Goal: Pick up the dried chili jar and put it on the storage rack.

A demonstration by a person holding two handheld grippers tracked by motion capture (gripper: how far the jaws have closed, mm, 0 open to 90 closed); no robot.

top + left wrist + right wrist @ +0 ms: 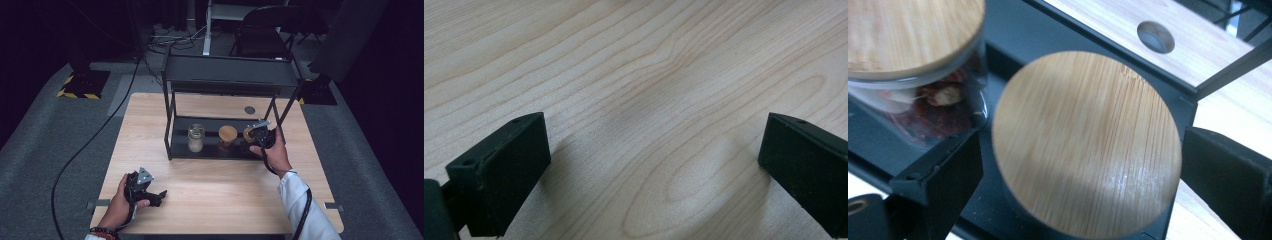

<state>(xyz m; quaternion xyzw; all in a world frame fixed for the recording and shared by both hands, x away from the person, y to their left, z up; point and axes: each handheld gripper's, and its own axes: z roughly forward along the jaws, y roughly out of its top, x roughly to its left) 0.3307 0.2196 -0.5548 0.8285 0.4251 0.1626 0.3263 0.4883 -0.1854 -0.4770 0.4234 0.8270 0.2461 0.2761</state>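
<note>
Three jars stand in a row on the bottom shelf of the black rack (170, 131): one clear jar (196, 138) at the left, a middle jar (227, 136) with a wood lid, and a right jar (248, 134) with a wood lid too. The right tongs (257, 135) are wide open around the right jar (1087, 145), one jaw on each side of the lid. I cannot tell if they squeeze it. The left tongs (156, 196) rest wide open over the bare table (634, 65), holding nothing.
</note>
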